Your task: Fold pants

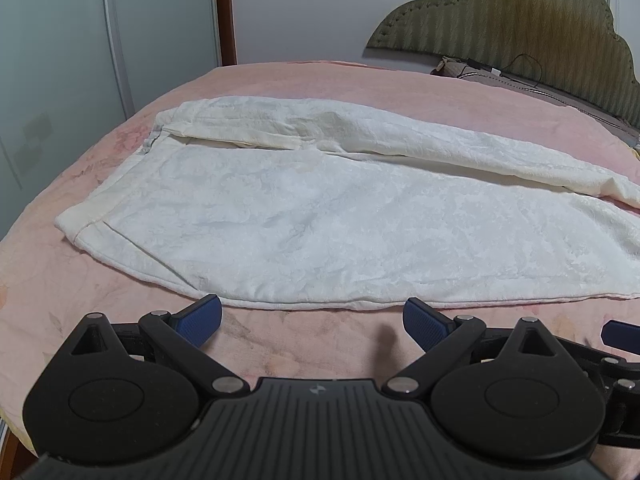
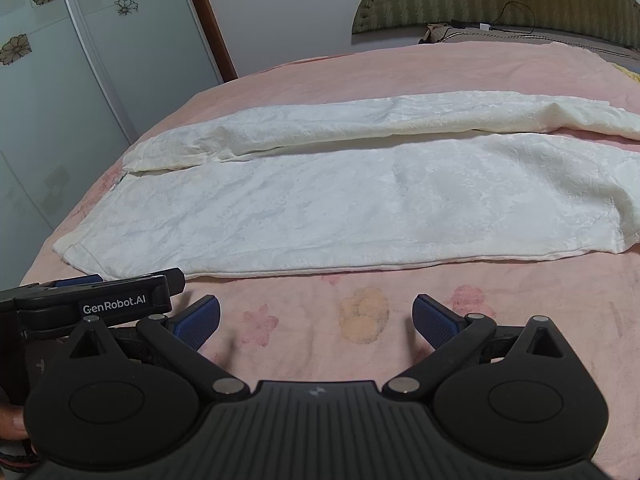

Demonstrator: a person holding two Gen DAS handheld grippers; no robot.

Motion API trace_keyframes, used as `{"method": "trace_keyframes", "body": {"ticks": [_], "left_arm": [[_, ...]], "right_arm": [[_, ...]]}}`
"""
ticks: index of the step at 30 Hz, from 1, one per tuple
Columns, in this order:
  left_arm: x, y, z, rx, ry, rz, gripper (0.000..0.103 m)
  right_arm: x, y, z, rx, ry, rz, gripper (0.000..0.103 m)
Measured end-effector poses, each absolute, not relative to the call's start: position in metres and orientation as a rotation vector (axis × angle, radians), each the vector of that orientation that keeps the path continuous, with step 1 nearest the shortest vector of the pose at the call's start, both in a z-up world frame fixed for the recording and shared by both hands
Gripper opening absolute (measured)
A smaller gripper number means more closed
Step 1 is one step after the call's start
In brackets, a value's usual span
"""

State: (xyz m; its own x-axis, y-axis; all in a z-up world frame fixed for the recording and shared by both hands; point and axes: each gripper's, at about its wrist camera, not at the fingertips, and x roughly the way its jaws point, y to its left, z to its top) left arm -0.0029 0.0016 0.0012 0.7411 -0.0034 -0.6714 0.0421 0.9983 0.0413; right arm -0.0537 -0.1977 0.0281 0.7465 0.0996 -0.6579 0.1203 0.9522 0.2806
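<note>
On the pink bedspread [image 1: 304, 80], left wrist view: white pants [image 1: 320, 216] lie flat just beyond the fingertips.
Pants axis: long side runs left to right, waistband at the left, legs stretching right.
Pants shape: the two legs lie side by side, the far one partly rolled over along its near seam.
Left gripper [image 1: 312, 320]: jaws spread wide, holding nothing, blue pads [image 1: 200, 318] hovering over bare bedspread just short of the near hem.
Cut off: both leg ends run out of the picture at right; a blue pad of the other gripper shows at the right edge.
Room: open bedspread left of the waistband and in front of the near edge; headboard [image 1: 520, 20] far right, wardrobe doors [image 1: 60, 80] far left.

Right wrist view, pants [image 2: 340, 200]: same left-to-right lie, waistband at the left; the near leg's cuff is visible at right, the far leg runs off the frame.
Right gripper [image 2: 316, 320]: jaws wide apart, empty, over the flower-printed bedspread [image 2: 360, 312], clear of the near hem.
Left gripper [image 2: 120, 292]: seen side-on at lower left, near the waistband corner; its opening is hard to read here.
Hidden: a fingertip [image 2: 14, 422] shows at the left edge, the rest out of view.
</note>
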Motion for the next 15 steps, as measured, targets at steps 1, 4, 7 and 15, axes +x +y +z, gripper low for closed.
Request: {"method": "trace_keyframes", "body": {"ticks": [1, 4, 7, 15], "left_arm": [[-0.0030, 0.0017, 0.0013, 0.054, 0.736, -0.026, 0.099], [-0.0037, 0.0017, 0.0014, 0.054, 0.734, -0.037, 0.099], [-0.0043, 0.0015, 0.0013, 0.059, 0.730, -0.038, 0.099], [-0.0037, 0.0010, 0.0010, 0.061, 0.732, -0.025, 0.099]], "right_arm": [[-0.0539, -0.1977, 0.0283, 0.317, 0.732, -0.010, 0.103], [-0.0536, -0.1970, 0.0284, 0.315, 0.734, -0.007, 0.103], [-0.0535, -0.1975, 0.0290, 0.315, 0.734, -0.005, 0.103], [-0.0538, -0.1975, 0.0289, 0.314, 0.736, -0.001, 0.103]]}}
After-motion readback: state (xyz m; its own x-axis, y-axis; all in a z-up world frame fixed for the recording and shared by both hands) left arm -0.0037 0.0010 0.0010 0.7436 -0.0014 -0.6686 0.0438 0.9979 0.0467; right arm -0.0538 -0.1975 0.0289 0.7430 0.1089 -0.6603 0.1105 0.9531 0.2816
